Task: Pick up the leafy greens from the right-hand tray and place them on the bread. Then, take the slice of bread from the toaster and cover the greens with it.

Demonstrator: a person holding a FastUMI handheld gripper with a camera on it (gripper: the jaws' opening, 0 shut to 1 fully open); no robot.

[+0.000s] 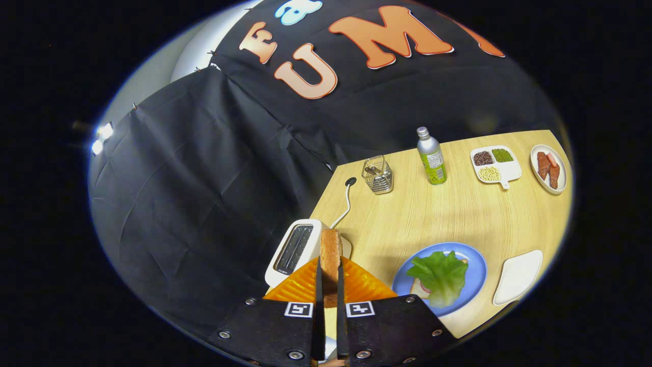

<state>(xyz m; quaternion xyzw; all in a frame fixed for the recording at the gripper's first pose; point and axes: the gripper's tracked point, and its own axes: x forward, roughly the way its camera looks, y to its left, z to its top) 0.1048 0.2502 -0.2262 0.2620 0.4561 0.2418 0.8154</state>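
Bread (418,288) on the blue plate (476,275), mostly hidden under the leafy greens (440,275).

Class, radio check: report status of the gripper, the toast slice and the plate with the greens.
Gripper shut on brown toast slice, held upright above white toaster. Green lettuce leaf lies on bread on round blue plate. Nothing between slice and plate.

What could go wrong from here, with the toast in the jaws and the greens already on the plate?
1. The bread slice is pinched edge-on between the gripper jaws, standing upright above the toaster; it may slip or crumble before it is laid flat.
2. The leafy greens hump up and overhang the lower bread on the blue plate, so the slice could land tilted or slide off.
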